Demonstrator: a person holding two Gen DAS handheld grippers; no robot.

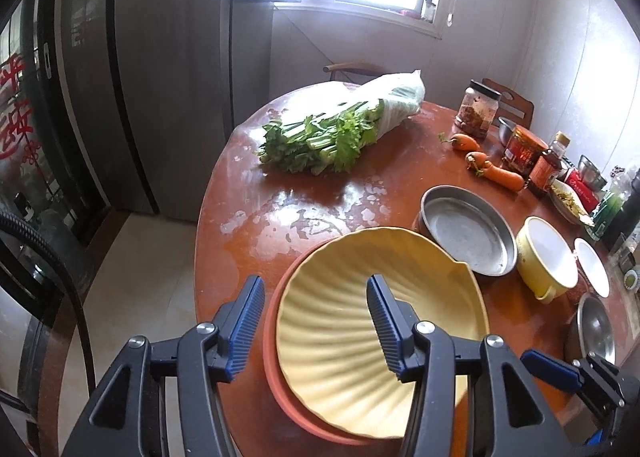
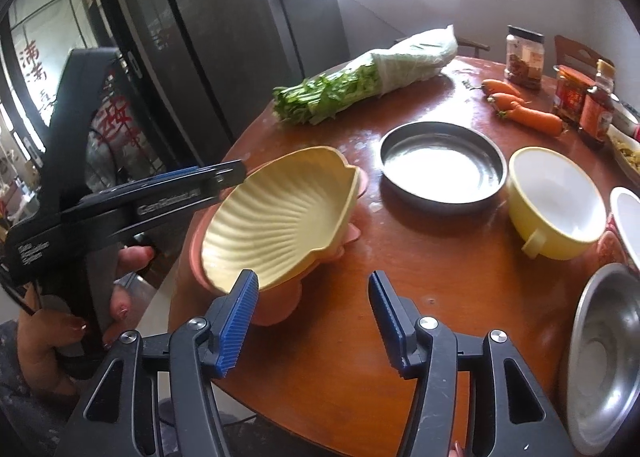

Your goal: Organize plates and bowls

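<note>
A ribbed yellow shell-shaped plate lies slightly tilted in a pink plate at the near left edge of the round brown table. My left gripper is open and straddles the stack's left rim: one pad stands outside the pink rim, the other over the yellow plate, neither pressing. In the right wrist view it reaches in from the left, held by a hand. My right gripper is open, its left finger just in front of the yellow plate's near rim, nothing between its jaws.
A round steel pan, a yellow bowl with a white inside, a white bowl and a steel bowl stand to the right. Bagged celery, carrots and jars lie at the back. A dark fridge stands left.
</note>
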